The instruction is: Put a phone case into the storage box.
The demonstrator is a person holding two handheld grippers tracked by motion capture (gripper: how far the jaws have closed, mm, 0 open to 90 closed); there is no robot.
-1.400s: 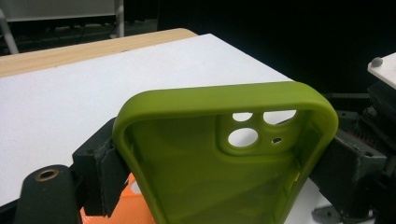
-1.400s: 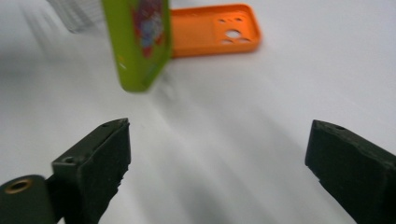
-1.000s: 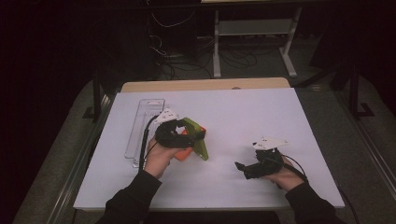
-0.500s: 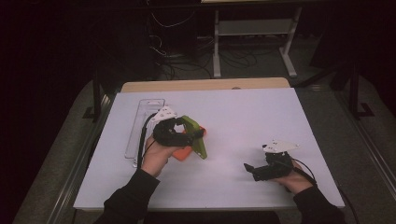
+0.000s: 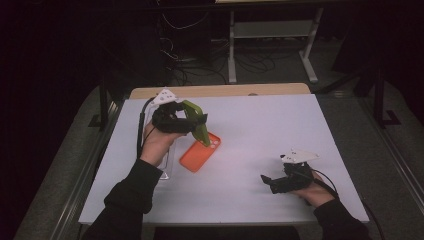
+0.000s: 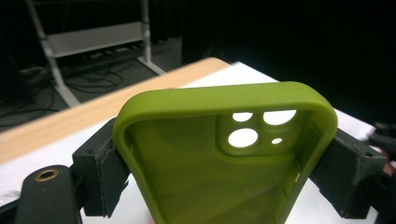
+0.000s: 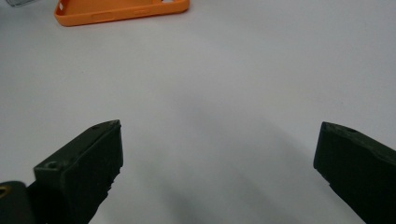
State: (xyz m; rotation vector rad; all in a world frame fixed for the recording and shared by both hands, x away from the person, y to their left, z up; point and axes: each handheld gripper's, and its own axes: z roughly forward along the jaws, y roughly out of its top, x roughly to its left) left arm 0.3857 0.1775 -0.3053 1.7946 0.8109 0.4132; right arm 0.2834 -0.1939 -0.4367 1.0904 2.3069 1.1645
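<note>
At the left of the worktop [image 5: 250, 120] a clear plastic tray [image 5: 167, 167] lies partly hidden under the person's left hand [image 5: 157, 142]. That hand holds the left claw [image 5: 200, 122] raised above the white surface. Its jaws press on the two long edges of a green phone case [image 6: 224, 154], which hangs off the worktop, tilted, its hollow inside and camera cut-outs facing the claw's own camera.

Just below and to the right of it, an orange phone case [image 5: 200, 151] lies flat on the worktop, hollow side up, apart from the green one.

Well to the right, near the front edge, the right hand [image 5: 315, 192] holds the right claw [image 5: 265, 180] low over the worktop. Its jaws stand wide apart with nothing between them, pointing toward the orange case [image 7: 121, 11].
</note>
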